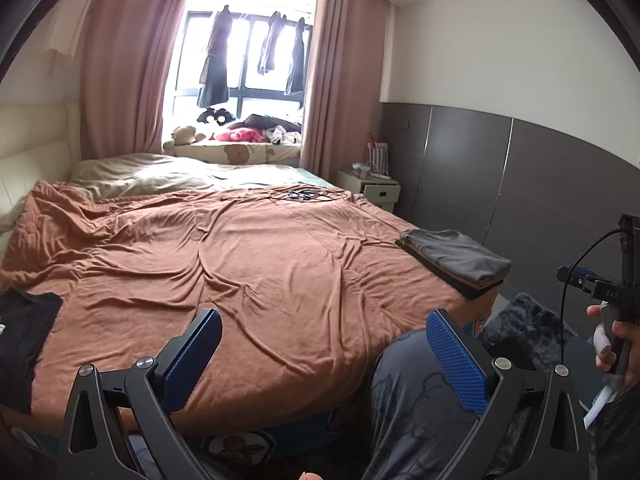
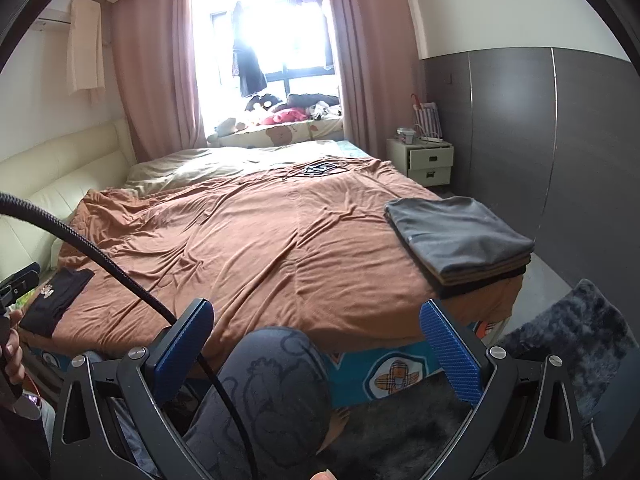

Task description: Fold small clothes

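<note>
Here, both jaws wide, empty; folded stack (image 2: 460, 236) lengthwise toward the window (image 2: 272, 40).

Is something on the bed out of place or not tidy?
Mostly tidy. The folded stack sits neatly at the bed's right corner, though close to the edge. A black garment lies at the left edge, not on the stack. A tangle of cables lies on the blanket at the far side.

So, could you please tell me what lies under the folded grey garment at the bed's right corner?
Under the folded grey garment a few more folded layers show only as edges, brownish and then black, resting on the rust-brown bedspread. Their fronts are covered.
</note>
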Available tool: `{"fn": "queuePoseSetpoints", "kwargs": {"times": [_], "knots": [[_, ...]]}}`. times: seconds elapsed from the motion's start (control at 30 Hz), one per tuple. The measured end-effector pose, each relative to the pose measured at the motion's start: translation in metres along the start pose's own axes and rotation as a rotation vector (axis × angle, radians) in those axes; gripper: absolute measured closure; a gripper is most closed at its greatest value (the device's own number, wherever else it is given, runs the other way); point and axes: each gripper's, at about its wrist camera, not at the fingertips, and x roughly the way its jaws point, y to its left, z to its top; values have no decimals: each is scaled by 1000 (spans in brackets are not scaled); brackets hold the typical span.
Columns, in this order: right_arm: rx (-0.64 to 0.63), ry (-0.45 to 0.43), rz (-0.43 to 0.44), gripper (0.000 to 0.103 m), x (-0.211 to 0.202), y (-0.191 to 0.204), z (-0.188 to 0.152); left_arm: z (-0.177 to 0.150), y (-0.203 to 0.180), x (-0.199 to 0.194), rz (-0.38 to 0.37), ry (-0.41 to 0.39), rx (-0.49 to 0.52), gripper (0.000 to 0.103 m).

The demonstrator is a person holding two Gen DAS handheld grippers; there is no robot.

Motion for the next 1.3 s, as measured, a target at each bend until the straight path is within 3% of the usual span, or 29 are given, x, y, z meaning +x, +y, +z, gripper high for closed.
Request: {"fn": "queuePoseSetpoints", "kwargs": {"times": [0.63,1.3], "knots": [[27,-11,16,0,-2,20,-29,-18,-1,-4,27,-15,7,0],[28,3,16,0,10,46,-26,-22,10,-6,43,-12,-9,0]]}}
